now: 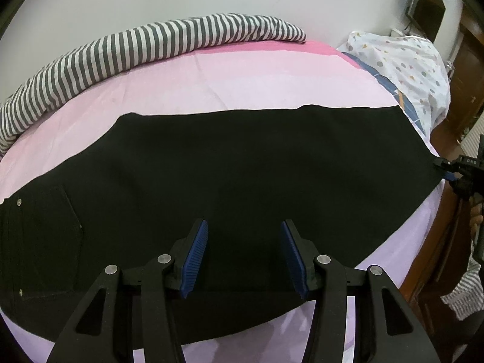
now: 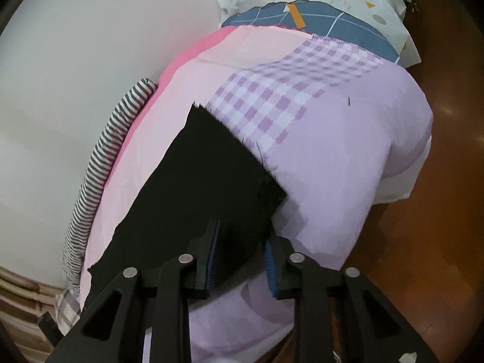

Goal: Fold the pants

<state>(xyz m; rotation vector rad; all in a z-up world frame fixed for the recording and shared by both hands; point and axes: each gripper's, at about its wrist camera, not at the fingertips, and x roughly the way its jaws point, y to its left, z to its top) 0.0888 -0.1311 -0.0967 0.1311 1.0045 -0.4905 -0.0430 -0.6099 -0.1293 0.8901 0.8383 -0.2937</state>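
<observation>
So, going left to right: the black pants [image 1: 230, 163] are spread flat on the bed [image 1: 272, 81], long axis running left-right across the pink sheet. Waist and back pocket [image 1: 51, 242] sit at the left end, leg hems way over at the right edge. A striped blanket [image 1: 127, 45] is bunched along the far side by the wall, and a patterned pillow [image 1: 405, 60] sits at the far right.

The left tongs [image 1: 243, 257] hover over the near edge of the pants, roughly mid-length, jaws parted about halfway with nothing pinched, just cloth underneath.

The right tongs [image 2: 242, 257] are at the hem end, jaws narrow with the near corner of the hem between them. I can't tell for sure if the pads are actually biting the fabric yet. In the left view they [image 1: 447, 166] look right at the hem corner.

My guess is the fold goes along the long axis, hem carried left toward the waist. The right hand is the one sitting at the hem, so it's nearer for that; the left is closer to the middle.
</observation>
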